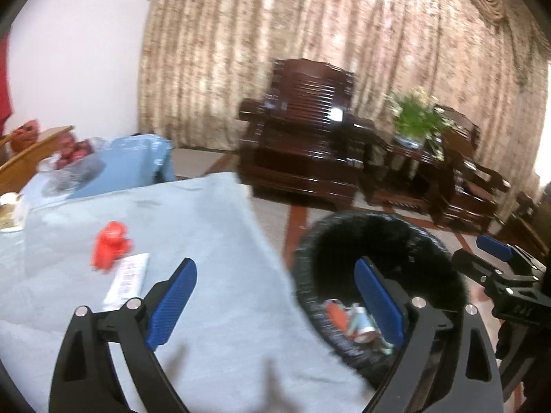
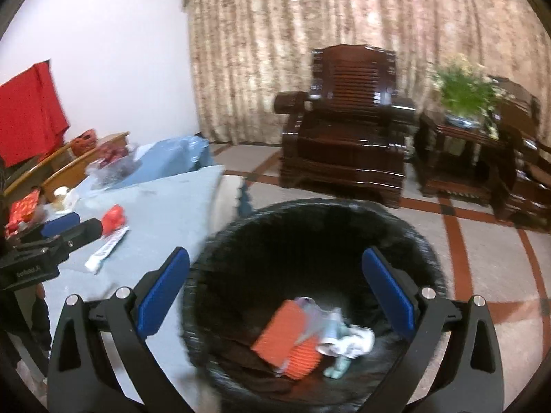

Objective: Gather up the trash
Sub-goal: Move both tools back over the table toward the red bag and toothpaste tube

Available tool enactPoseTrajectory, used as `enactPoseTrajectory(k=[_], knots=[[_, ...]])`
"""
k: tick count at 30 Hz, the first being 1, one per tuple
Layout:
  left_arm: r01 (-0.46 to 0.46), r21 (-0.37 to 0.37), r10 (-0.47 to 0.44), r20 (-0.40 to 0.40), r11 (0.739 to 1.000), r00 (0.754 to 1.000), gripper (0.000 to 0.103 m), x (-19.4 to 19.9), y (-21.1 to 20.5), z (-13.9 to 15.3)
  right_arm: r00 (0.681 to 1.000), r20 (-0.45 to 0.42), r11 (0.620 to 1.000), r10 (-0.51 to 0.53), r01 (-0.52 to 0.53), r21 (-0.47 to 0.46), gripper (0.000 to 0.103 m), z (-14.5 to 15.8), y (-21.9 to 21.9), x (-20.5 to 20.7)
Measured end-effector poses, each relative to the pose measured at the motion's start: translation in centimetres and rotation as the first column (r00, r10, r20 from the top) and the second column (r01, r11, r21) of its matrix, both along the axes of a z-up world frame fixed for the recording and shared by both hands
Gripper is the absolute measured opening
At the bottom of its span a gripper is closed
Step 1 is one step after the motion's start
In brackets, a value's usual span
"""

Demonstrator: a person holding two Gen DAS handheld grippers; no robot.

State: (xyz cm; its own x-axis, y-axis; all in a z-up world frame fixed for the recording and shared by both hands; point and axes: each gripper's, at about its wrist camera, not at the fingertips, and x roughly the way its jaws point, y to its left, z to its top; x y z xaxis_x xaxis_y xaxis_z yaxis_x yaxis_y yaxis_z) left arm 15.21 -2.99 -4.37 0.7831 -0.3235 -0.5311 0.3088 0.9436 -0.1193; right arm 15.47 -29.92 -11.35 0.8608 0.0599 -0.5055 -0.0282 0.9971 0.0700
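Note:
A black bin lined with a dark bag stands on the floor beside the table, holding orange cards and crumpled wrappers. It also shows in the left wrist view. On the light blue tablecloth lie a crumpled red wrapper and a white tube; both also show in the right wrist view, wrapper and tube. My left gripper is open and empty over the table's edge. My right gripper is open and empty above the bin.
Dark wooden armchairs and a side table with a green plant stand by the patterned curtain. A blue bag, clear plastic bags and a cup sit at the table's far end. A red cloth hangs at left.

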Motion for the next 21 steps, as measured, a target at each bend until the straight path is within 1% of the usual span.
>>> enactPoseTrajectory(k=[5, 10, 14, 18, 21], knots=[[-0.121, 0.027, 0.121, 0.011, 0.992, 0.993, 0.091, -0.4, 6.0, -0.3, 0.997, -0.003, 0.997, 0.081, -0.081, 0.003, 0.098, 0.4, 4.3, 1.4], [-0.231, 0.043, 0.231, 0.004, 0.972, 0.973, 0.091, -0.8, 11.5, -1.4, 0.987, -0.009, 0.987, 0.163, -0.163, -0.006, 0.098, 0.3, 9.1, 3.0], [-0.29, 0.065, 0.291, 0.001, 0.955, 0.957, 0.091, -1.0, 14.6, -2.4, 0.979, -0.019, 0.979, 0.205, -0.205, 0.008, 0.098, -0.2, 12.8, 4.4], [-0.344, 0.073, 0.347, -0.02, 0.936, 0.938, 0.091, -1.1, 17.6, -3.7, 0.971, -0.034, 0.971, 0.238, -0.238, 0.007, 0.098, -1.2, 16.6, 5.6], [-0.374, 0.082, 0.378, -0.032, 0.924, 0.925, 0.091, -1.4, 20.0, -4.6, 0.966, -0.051, 0.967, 0.253, -0.253, 0.016, 0.097, -2.2, 19.5, 6.6]])
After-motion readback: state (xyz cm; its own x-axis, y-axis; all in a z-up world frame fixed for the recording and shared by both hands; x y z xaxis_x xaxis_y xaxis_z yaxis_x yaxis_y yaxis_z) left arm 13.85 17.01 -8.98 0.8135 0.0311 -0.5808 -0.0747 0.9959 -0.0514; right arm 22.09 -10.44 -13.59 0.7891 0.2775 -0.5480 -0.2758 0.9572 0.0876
